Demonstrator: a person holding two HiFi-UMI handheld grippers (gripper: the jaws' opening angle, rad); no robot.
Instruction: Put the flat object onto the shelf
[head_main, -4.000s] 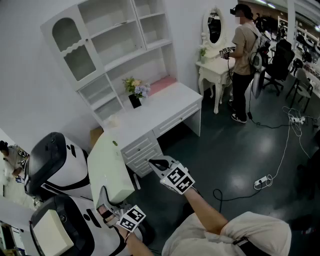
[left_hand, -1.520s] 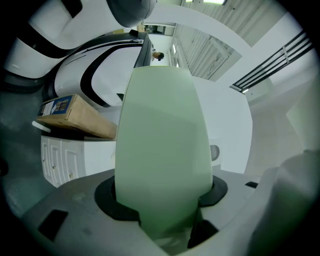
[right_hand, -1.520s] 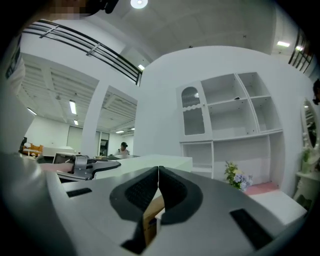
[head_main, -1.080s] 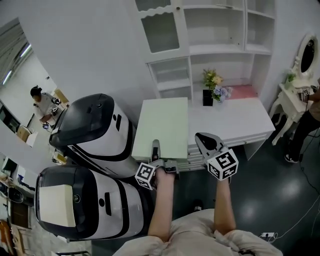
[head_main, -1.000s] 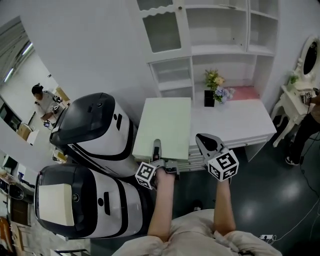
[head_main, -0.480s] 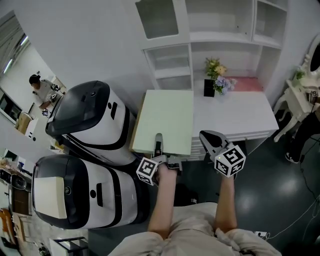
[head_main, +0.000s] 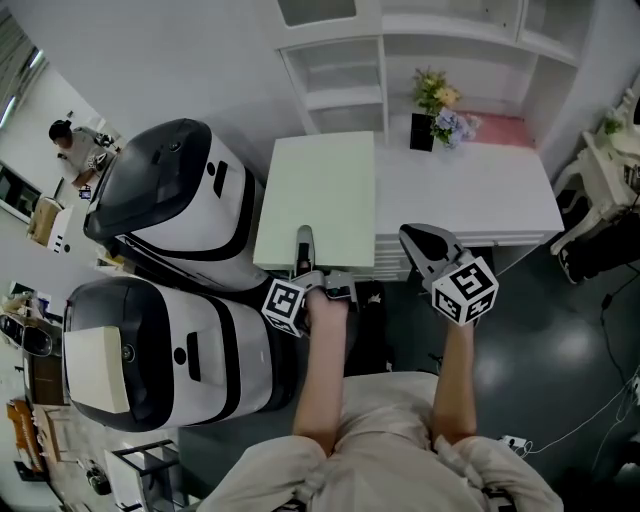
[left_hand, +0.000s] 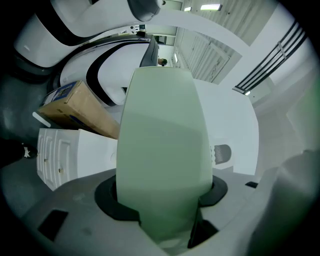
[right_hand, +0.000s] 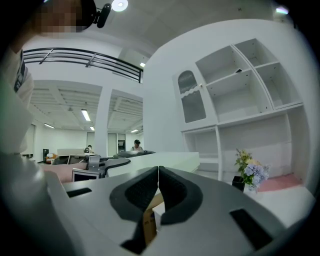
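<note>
A pale green flat board (head_main: 318, 200) is held level over the left end of the white desk (head_main: 480, 195), below the white shelf unit (head_main: 370, 45). My left gripper (head_main: 302, 250) is shut on the board's near edge. In the left gripper view the board (left_hand: 162, 155) fills the middle and runs out from between the jaws. My right gripper (head_main: 422, 243) hovers just off the desk's front edge, shut with nothing in it; in the right gripper view its jaws (right_hand: 159, 181) meet, and the board (right_hand: 150, 162) and the shelf unit (right_hand: 240, 90) show beyond.
Two large white-and-black rounded machines (head_main: 165, 215) (head_main: 160, 360) stand close on the left. A flower vase (head_main: 438, 105) and a pink flat thing (head_main: 500, 130) sit at the desk's back. A cardboard box (left_hand: 82, 107) lies below the board. A person (head_main: 75, 150) is far left.
The head view has moved closer and dipped: desk and board now sit higher in the picture. Four seconds ago the board was tilted beside the machines; now it lies level over the desk's left end.
</note>
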